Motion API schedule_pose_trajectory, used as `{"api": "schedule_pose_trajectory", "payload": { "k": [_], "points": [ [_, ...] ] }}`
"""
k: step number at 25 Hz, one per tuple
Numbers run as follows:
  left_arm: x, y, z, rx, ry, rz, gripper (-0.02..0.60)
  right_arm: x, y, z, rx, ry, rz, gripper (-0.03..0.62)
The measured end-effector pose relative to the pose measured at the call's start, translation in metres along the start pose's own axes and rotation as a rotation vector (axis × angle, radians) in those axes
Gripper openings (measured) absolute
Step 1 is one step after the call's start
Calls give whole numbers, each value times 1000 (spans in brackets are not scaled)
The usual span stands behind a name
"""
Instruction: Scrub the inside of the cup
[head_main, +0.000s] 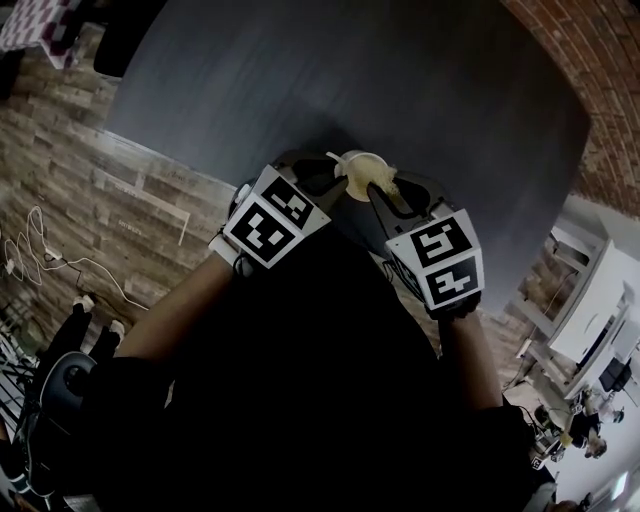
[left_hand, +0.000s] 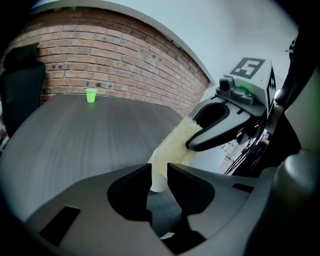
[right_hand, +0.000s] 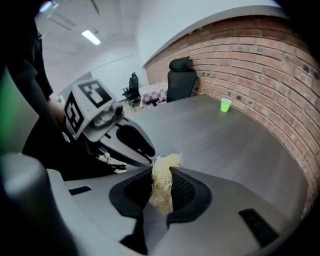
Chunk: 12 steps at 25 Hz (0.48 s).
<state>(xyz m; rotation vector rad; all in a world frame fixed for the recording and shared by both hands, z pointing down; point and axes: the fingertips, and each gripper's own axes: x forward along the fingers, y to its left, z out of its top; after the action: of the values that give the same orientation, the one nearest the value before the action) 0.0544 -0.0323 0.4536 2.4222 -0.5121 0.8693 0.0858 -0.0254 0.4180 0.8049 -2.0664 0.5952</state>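
My left tongs (left_hand: 159, 171) are clamped on the pale cup (head_main: 360, 166) at the near edge of the bench (head_main: 300, 80), my right tongs (right_hand: 161, 172) pinch a fibrous scrubber (right_hand: 161, 189) poking into it; scrubbing too hard could twist the cup loose.

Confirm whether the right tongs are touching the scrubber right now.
Touching. The right gripper view shows the right tongs closed on the pale, fibrous scrubber, with its strands pinched between both jaws and no gap on either side.
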Motion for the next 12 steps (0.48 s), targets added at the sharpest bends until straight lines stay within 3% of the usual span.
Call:
{"api": "schedule_pose_trajectory", "payload": {
  "k": [7,12],
  "points": [
    [6,2,-10,10,42,-28,104,40,0,-6,-143,91,-49,83],
    [8,4,-16,8,53,-34,104,40,4,-7,-109,90,-30,83]
  ]
}}
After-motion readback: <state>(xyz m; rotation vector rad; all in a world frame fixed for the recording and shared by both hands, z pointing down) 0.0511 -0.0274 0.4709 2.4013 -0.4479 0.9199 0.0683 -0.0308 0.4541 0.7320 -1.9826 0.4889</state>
